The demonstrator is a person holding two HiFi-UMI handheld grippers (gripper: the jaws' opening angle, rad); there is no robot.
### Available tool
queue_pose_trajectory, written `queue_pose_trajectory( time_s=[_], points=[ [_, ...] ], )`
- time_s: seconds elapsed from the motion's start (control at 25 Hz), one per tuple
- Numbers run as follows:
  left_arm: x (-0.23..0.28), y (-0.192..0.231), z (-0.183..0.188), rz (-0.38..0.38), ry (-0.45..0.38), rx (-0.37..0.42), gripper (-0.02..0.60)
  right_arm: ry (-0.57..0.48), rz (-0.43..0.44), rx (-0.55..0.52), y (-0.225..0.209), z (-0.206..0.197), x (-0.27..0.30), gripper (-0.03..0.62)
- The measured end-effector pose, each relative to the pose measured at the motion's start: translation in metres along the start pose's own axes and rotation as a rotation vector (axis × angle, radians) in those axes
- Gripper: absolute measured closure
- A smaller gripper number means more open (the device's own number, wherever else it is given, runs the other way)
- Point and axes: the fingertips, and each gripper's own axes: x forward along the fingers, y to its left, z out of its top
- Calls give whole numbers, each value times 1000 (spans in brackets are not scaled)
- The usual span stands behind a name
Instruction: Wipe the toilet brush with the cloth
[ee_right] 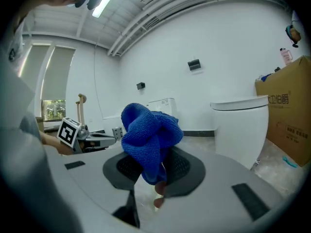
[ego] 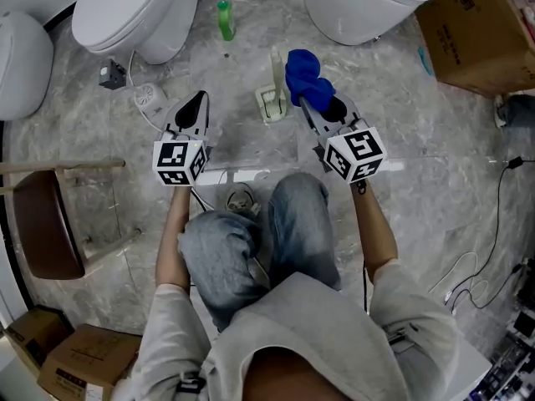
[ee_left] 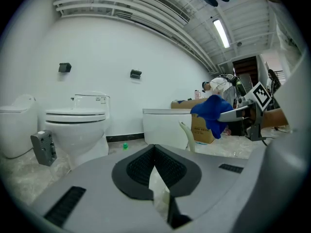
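Note:
The pale toilet brush (ego: 270,103) stands upright in its holder on the marble floor, between the two grippers and slightly ahead of them. My right gripper (ego: 311,97) is shut on a bunched blue cloth (ego: 305,75), which hangs just right of the brush handle, close to it. In the right gripper view the cloth (ee_right: 150,137) covers the jaw tips of my right gripper (ee_right: 154,165). My left gripper (ego: 201,100) hovers left of the brush, shut and holding nothing. The left gripper view shows the brush handle (ee_left: 187,136) beyond my left gripper (ee_left: 154,149), with the cloth (ee_left: 211,113) to the right of the handle.
White toilets stand at the back left (ego: 138,11) and back right (ego: 368,2). A green bottle (ego: 224,19) stands between them. A cardboard box (ego: 476,32) is at the right, a brown chair (ego: 46,224) at the left. Cables lie on the floor at the right (ego: 493,249).

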Motion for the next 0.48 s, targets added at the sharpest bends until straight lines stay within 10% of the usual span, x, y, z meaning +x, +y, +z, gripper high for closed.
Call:
queue_pose_trajectory(
  time_s=[0.48],
  points=[
    [-6, -2, 0, 0, -1, 4, 563, 100, 56, 18, 16, -43, 37, 484]
  ],
)
